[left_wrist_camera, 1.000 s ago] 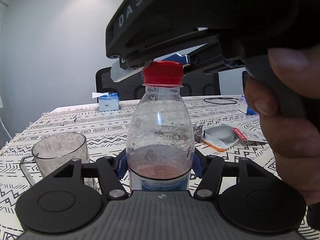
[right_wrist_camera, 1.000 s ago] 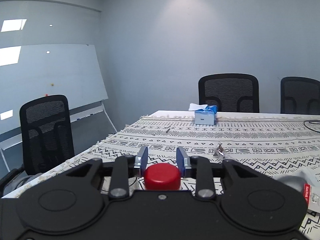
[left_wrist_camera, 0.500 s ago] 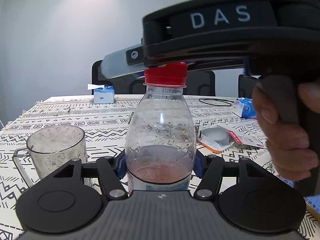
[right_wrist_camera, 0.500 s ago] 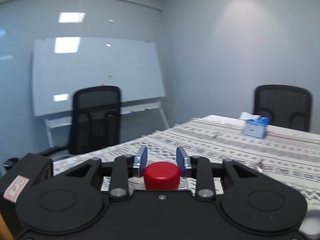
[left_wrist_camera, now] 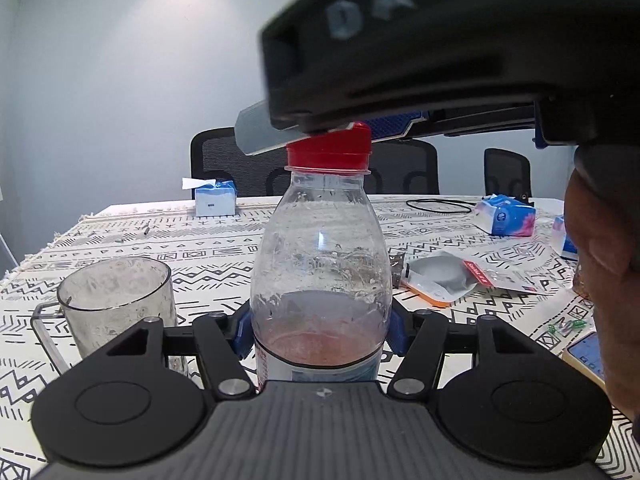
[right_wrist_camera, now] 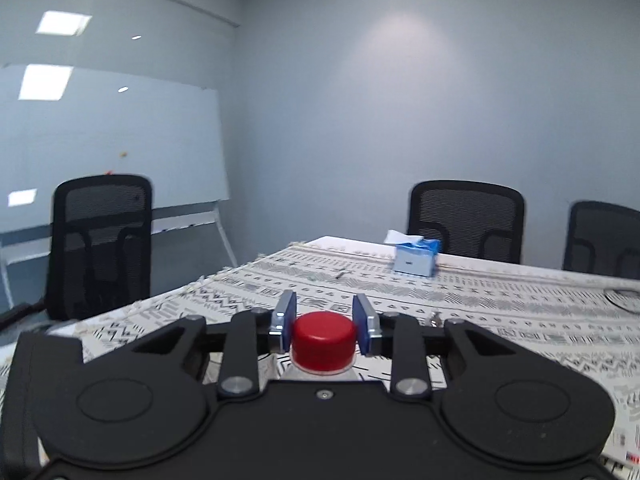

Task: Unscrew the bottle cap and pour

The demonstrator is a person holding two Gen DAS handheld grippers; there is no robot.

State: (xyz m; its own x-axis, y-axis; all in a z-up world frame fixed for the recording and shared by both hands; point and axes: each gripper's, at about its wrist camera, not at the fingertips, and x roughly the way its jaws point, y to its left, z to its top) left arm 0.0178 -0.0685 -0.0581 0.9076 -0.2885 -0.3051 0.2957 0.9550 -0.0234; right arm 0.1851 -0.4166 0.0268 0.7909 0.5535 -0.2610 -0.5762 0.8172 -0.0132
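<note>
The counter (left_wrist_camera: pixel 400 240) wears a white cloth printed with black zigzags and triangles, fringed along its left edge. A clear, cloudy cup (left_wrist_camera: pixel 116 304) stands on it at lower left. A blue tissue box (left_wrist_camera: pixel 214 200) sits at the far edge, left of centre. A black cable loop (left_wrist_camera: pixel 438 205) lies at the far right, with a blue-and-pink tissue pack (left_wrist_camera: pixel 505 216) beside it. A flat grey-and-orange pouch (left_wrist_camera: pixel 440 282) lies right of centre.

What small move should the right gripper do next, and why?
Probably turn the cap again. The right gripper has just closed on it, the cap still sits on the bottle, and the left gripper holds the bottle steady.
</note>
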